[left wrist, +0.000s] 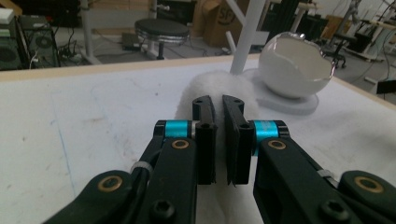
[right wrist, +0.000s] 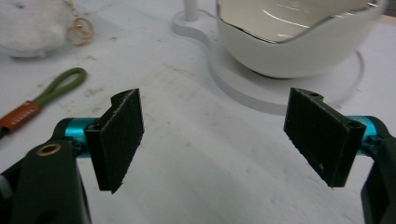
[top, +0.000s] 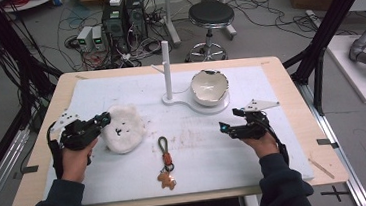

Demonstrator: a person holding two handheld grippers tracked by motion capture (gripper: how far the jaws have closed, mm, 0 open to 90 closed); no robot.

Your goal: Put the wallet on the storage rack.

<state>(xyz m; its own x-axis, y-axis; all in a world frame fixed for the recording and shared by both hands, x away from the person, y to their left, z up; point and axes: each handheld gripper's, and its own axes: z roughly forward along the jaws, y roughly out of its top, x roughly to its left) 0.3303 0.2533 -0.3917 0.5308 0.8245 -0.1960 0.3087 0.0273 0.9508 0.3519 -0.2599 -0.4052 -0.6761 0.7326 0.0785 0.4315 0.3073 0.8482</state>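
Counter [top: 283, 124], white mat on top. White stand [top: 167, 69] with cracked-egg bowl [top: 210, 86] at far centre. Fluffy white plush [top: 123, 129] left of centre; left tongs [top: 105, 119] nearly closed, tips against its fur. Right tongs [top: 225, 127] wide apart, holding nothing. Keychain [top: 165, 162] near centre front.

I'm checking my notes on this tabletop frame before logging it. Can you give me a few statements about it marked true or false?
1. The right tongs are wide open over bare table. True.
2. The fluffy white toy sits inside the eggshell-shaped bowl. False: it lies on the white mat, apart from the bowl.
3. The left tongs are nearly closed, right beside the toy. True.
4. The keychain hangs from the white post. False: it lies flat on the mat.
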